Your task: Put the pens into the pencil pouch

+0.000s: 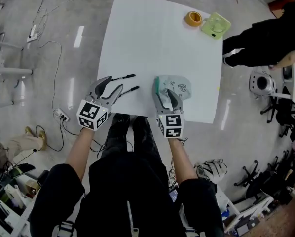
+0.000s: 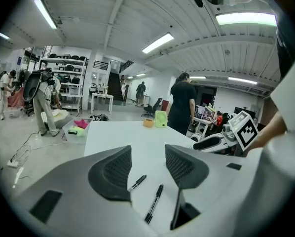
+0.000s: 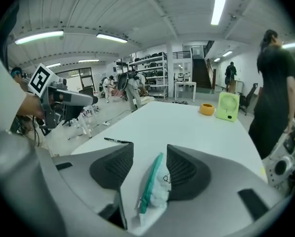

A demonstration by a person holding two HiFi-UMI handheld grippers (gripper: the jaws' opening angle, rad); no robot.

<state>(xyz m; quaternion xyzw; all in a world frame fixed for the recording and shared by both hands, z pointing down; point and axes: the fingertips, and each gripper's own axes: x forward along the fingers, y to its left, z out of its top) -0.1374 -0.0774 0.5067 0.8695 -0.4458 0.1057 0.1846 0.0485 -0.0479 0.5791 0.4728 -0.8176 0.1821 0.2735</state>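
Observation:
Two black pens lie on the white table (image 1: 152,38): one (image 1: 124,77) farther in, the other (image 1: 130,90) nearer the front edge. My left gripper (image 1: 114,84) hovers open just left of them; in the left gripper view both pens (image 2: 137,182) (image 2: 154,203) show in the gap between its jaws (image 2: 148,162). A pale pencil pouch with a teal zipper edge (image 1: 179,87) lies right of the pens. My right gripper (image 1: 164,94) is open over the pouch's near left part, and the pouch (image 3: 155,189) lies between its pads (image 3: 150,164).
An orange tape roll (image 1: 193,18) and a green desk fan (image 1: 216,24) sit at the table's far right corner. A person in black (image 1: 266,43) stands beside the table's right edge. Cables and a power strip (image 1: 61,115) lie on the floor at left.

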